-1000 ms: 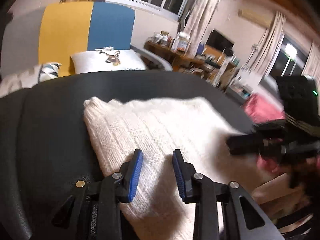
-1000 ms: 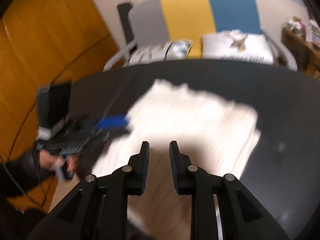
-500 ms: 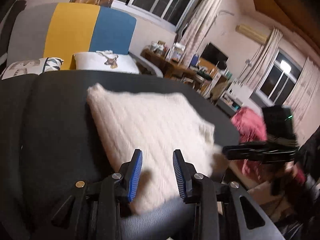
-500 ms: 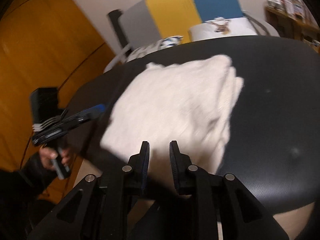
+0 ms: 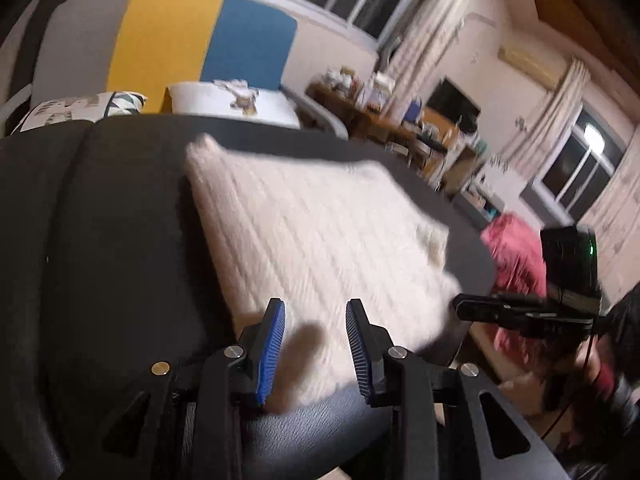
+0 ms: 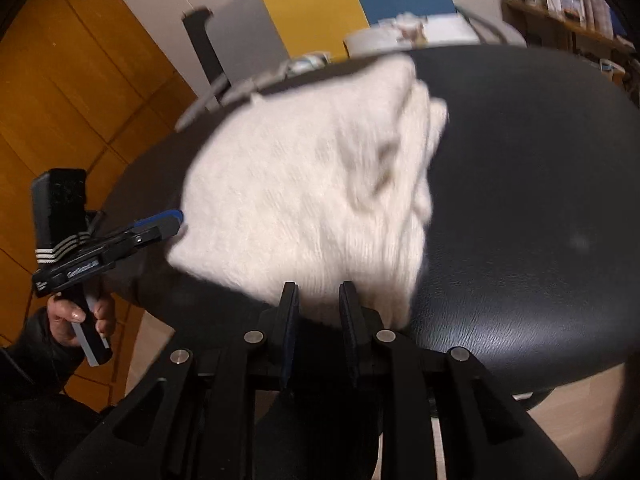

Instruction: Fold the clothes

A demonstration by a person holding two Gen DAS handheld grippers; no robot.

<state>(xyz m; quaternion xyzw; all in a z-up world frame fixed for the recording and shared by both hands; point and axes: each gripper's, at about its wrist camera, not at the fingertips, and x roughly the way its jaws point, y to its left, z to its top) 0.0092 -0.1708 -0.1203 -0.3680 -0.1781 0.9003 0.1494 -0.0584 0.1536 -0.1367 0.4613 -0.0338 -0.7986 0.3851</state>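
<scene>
A white knit sweater [image 5: 320,240] lies folded into a thick rectangle on the round black table [image 5: 100,240]. My left gripper [image 5: 315,304] hovers open over the sweater's near edge, with nothing between its blue pads. In the right wrist view the sweater [image 6: 320,184] shows stacked layers along its right side. My right gripper [image 6: 319,288] stands at the sweater's near corner with a narrow gap between its pads and nothing in it. Each gripper shows in the other's view: the right gripper [image 5: 460,306] off the table's right edge, the left gripper [image 6: 174,218] by the sweater's left edge.
A chair with a grey, yellow and blue back [image 5: 168,40] and cushions [image 5: 232,100] stands behind the table. A pink garment [image 5: 516,248] lies beyond the table's right edge. An orange wooden wall [image 6: 60,80] is at the left. A person's hand [image 6: 72,312] holds the left gripper's handle.
Both grippers have drawn back from over the sweater to its near edge, and both have rolled a little. The sweater now lies still and folded on the table.
</scene>
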